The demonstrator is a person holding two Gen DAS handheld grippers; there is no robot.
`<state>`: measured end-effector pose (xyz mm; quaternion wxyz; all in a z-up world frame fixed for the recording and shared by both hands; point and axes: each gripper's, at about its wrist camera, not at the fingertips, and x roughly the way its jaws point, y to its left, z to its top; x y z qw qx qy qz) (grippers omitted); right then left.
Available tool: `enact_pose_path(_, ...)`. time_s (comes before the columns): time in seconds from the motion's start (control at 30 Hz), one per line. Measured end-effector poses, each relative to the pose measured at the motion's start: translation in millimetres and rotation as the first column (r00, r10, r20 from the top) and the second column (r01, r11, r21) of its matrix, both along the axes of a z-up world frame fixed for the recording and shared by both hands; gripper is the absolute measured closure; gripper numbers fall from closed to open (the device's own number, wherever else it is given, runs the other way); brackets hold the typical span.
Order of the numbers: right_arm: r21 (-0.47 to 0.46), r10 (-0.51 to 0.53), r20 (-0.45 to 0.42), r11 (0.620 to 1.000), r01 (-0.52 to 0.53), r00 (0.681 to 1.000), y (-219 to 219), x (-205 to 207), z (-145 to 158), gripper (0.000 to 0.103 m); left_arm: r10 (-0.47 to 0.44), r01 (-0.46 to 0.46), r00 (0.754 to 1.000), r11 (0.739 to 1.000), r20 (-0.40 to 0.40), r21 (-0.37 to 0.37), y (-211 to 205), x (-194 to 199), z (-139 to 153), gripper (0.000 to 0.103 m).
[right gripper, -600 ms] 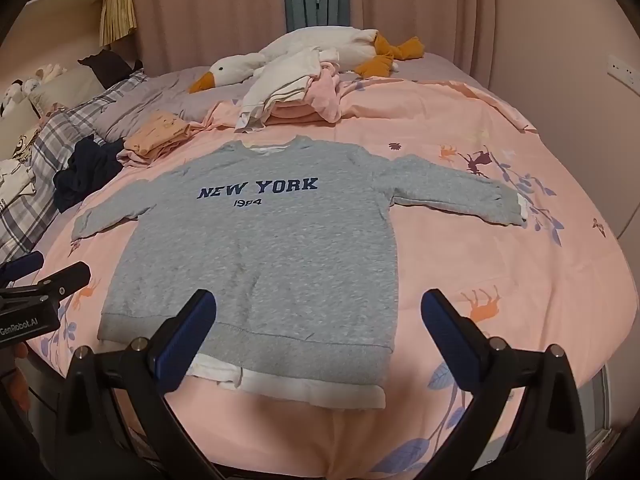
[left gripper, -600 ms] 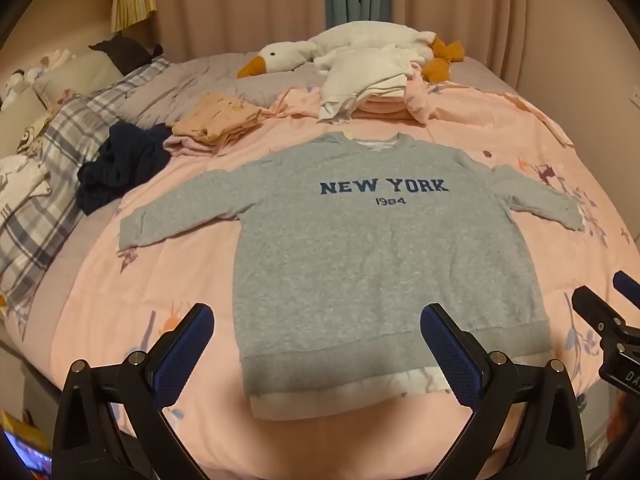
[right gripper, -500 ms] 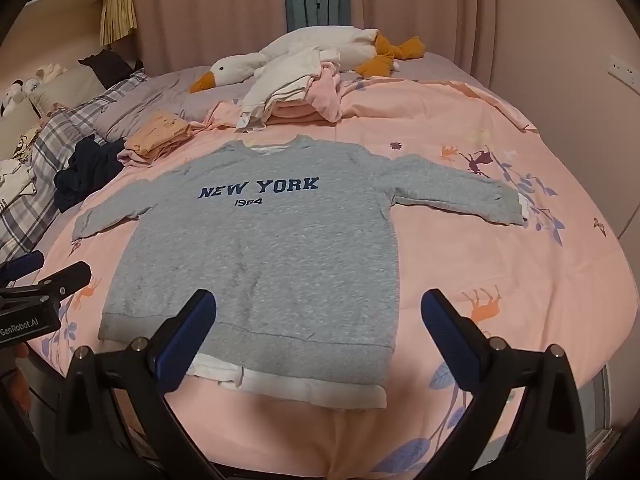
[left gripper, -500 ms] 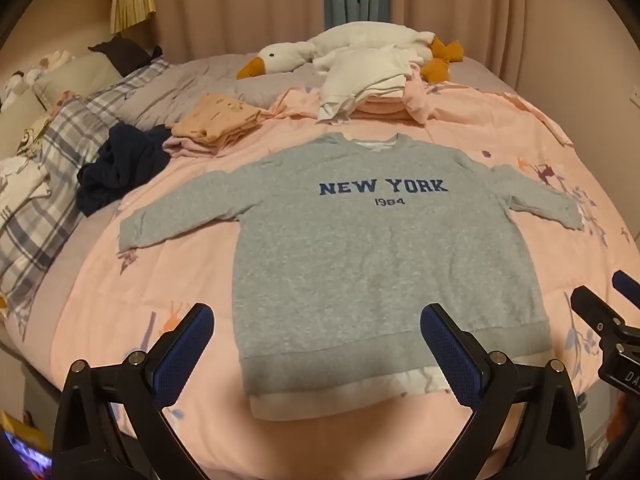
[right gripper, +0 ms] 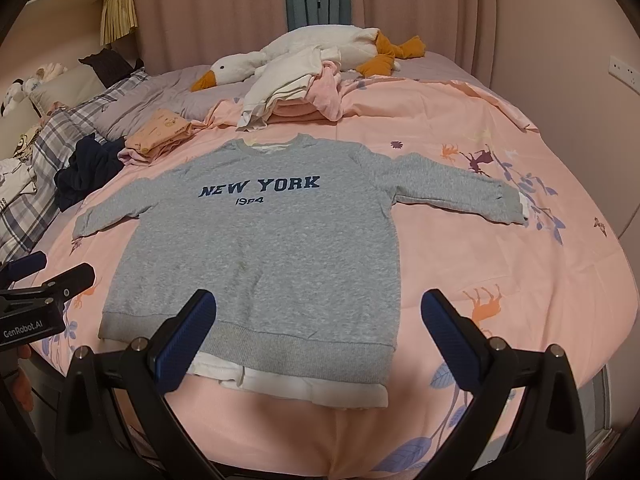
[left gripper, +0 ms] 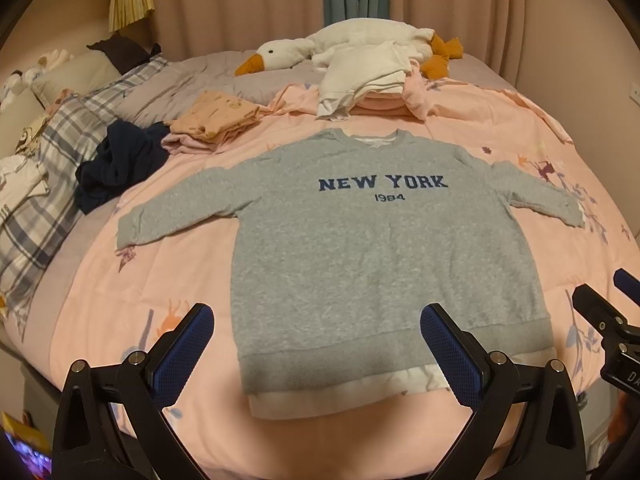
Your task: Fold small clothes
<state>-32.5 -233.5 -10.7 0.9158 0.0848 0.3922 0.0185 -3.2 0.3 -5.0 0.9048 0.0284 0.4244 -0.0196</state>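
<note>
Grey sweatshirt [left gripper: 384,248] lies flat and face up on the pink quilt [left gripper: 160,280] of the bed, sleeves spread to either side, lettering "NEW YORK 1984" across the chest. A white hem shows beneath its lower edge, nearest the cameras.

Left gripper [left gripper: 316,344]: jaws spread wide, grasping nothing. It hangs above the near edge of the bed, tilted down, with the sweatshirt's hem seen between its fingers; no contact with the cloth.

Right gripper [right gripper: 320,338]: jaws likewise spread wide and empty, held above the hem toward the sweatshirt's right half, clear of the fabric.

Beyond the collar: a stack of folded clothes [left gripper: 372,80] in white and pink, a folded peach garment [left gripper: 216,116], and a crumpled navy garment [left gripper: 120,160] to the left. A goose plush toy [left gripper: 340,46] lies at the far side.
</note>
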Motion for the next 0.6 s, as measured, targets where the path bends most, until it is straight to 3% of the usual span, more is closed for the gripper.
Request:
enact_pose_path(0.17,-0.001,0.004,0.002,1.0,-0.004,1.0,0.7,0.2,-0.1,0.0,0.001,-0.001,1.0,1.0,0.011,0.018,0.2,0.0,-0.3,0.001)
enact_pose_path(0.6,0.002,0.001,0.001,1.0,-0.001,1.0,2.1,-1.0,-0.4,0.0,-0.001,0.0,0.999,1.0,-0.045,-0.027,0.3,2.8,-2.5,0.001)
